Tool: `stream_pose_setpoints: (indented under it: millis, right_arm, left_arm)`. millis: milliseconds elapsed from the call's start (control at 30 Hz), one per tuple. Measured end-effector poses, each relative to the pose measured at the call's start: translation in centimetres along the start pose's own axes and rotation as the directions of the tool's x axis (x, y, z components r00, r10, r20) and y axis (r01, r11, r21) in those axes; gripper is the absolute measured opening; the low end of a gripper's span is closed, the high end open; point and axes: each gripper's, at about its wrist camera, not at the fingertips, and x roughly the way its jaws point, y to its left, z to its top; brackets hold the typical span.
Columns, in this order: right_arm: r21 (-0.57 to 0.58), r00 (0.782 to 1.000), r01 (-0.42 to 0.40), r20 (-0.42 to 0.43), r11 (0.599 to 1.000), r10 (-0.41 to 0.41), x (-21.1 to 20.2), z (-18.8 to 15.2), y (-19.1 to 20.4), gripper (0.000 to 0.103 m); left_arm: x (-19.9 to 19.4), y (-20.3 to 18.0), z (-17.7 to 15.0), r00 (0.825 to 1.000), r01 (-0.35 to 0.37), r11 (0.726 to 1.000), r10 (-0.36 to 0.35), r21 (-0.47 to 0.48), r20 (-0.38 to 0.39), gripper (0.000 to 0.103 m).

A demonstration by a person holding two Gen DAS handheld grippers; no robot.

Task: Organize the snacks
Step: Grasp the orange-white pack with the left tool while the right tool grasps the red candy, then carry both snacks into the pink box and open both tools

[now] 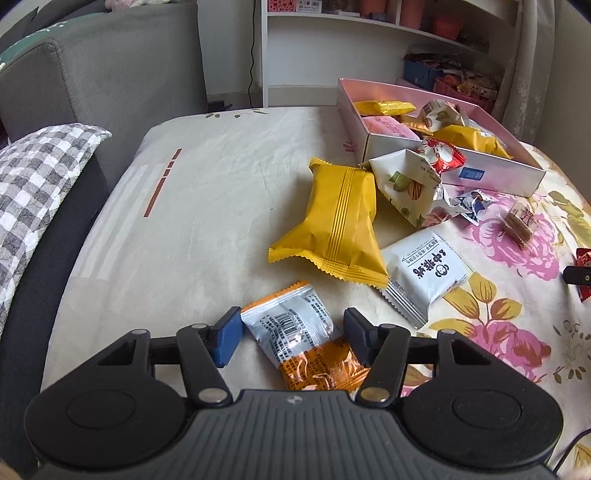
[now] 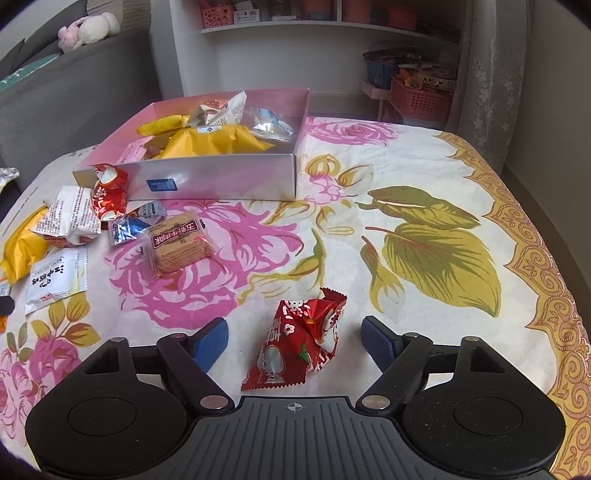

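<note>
In the left wrist view an orange and silver snack packet (image 1: 295,339) lies on the cloth between the fingers of my left gripper (image 1: 293,328). Both blue pads touch its sides, so the gripper is shut on it. In the right wrist view a red snack packet (image 2: 299,347) lies between the fingers of my right gripper (image 2: 295,332). That gripper is open, with a gap on each side of the packet. A pink box (image 1: 495,173) (image 2: 221,181) farther back holds several packets.
Loose snacks lie in front of the box: a big yellow packet (image 1: 340,221), a white packet (image 1: 428,273), a clear biscuit pack (image 2: 181,240) and a red candy (image 2: 110,192). A grey sofa (image 1: 110,74) stands at the left and white shelves (image 2: 295,22) behind.
</note>
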Motion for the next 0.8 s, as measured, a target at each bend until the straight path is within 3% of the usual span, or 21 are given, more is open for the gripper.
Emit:
stream_pose_setpoints:
  millis: [133, 200, 800]
  right_arm:
    - [-0.018, 1.000, -0.025, 0.004, 1.000, 0.026, -0.3, 0.2, 0.5, 0.041]
    - [-0.032, 0.999, -0.039, 0.004, 0.999, 0.039, -0.4, 0.2, 0.8, 0.033]
    - [-0.029, 0.992, -0.126, 0.026, 0.992, 0.126, -2.5, 1.1, 2.5, 0.029]
  left_arm:
    - [-0.2, -0.1, 0.1, 1.000, 0.019, 1.000, -0.019, -0.005, -0.002, 0.046]
    - [-0.3, -0.2, 0.1, 1.000, 0.028, 1.000, -0.028, -0.006, -0.003, 0.044]
    - [-2.2, -1.1, 0.8, 0.995, 0.096, 0.995, -0.097, 0.010, 0.030, 0.038]
